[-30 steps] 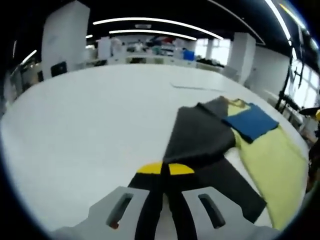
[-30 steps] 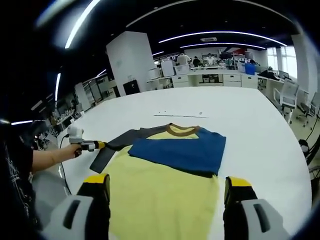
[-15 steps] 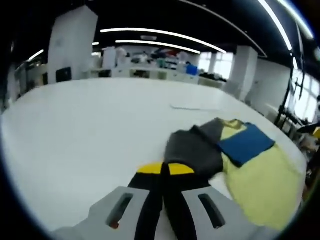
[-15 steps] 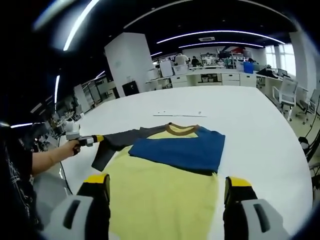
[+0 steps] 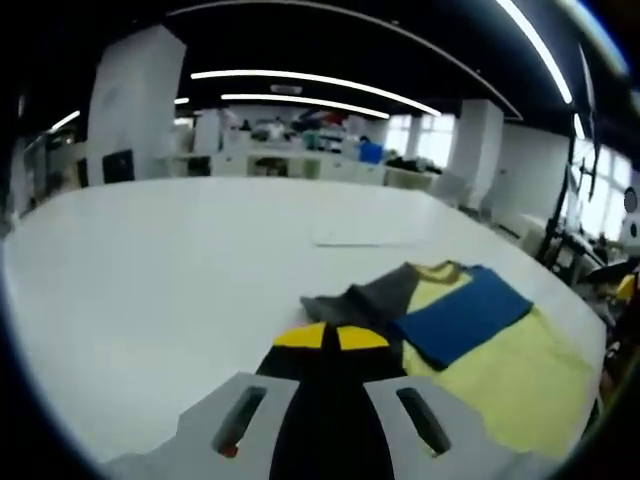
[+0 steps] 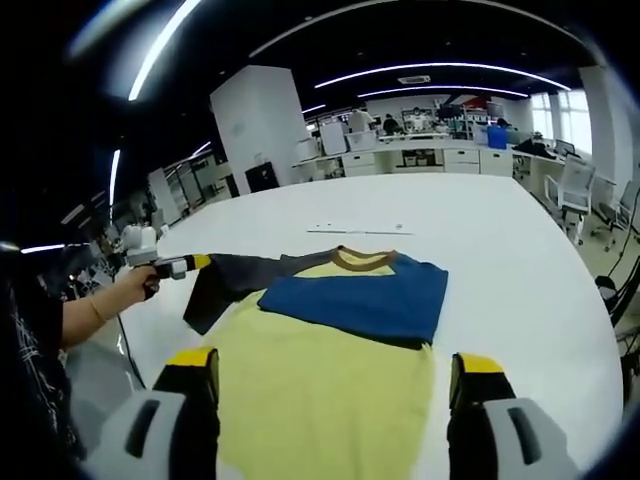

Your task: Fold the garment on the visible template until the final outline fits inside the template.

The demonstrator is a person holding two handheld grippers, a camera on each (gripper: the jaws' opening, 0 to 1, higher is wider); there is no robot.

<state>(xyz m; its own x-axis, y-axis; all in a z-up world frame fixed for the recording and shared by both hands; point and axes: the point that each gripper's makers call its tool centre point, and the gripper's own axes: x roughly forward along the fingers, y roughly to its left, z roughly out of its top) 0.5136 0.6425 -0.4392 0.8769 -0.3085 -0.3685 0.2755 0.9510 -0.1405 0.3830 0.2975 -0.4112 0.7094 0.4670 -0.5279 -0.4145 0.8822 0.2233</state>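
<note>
On the white worktop (image 6: 520, 250) lies the garment (image 6: 340, 340), a yellow shirt with a brown collar; in the right gripper view it sits in the centre and lower centre of the frame, and in the left gripper view it is at the lower right (image 5: 470, 340). Its blue sleeve (image 6: 360, 300) is already folded across the chest, so one side appears to be done. The grey sleeve (image 6: 235, 280) goes out toward the left of the frame to the left claw (image 6: 185, 265), which a person's hand (image 6: 135, 285) holds above the worktop. In the left gripper view the two yellow-tipped jaws of this claw (image 5: 330, 338) are pressed together at the lower centre with dark cloth between them, so it is closed on the grey sleeve. I think the sleeve is lifted and pulled straight in order to carry it over the body without wrinkles. The right claw (image 6: 335, 375) stands wide at the bottom of its view, the jaws far apart with nothing between them, above the yellow lower part of the shirt; probably it waits there for the following fold. A thin pale line (image 6: 360, 229) on the worktop beyond the collar may be the template edge, but I cannot tell this for sure.
</note>
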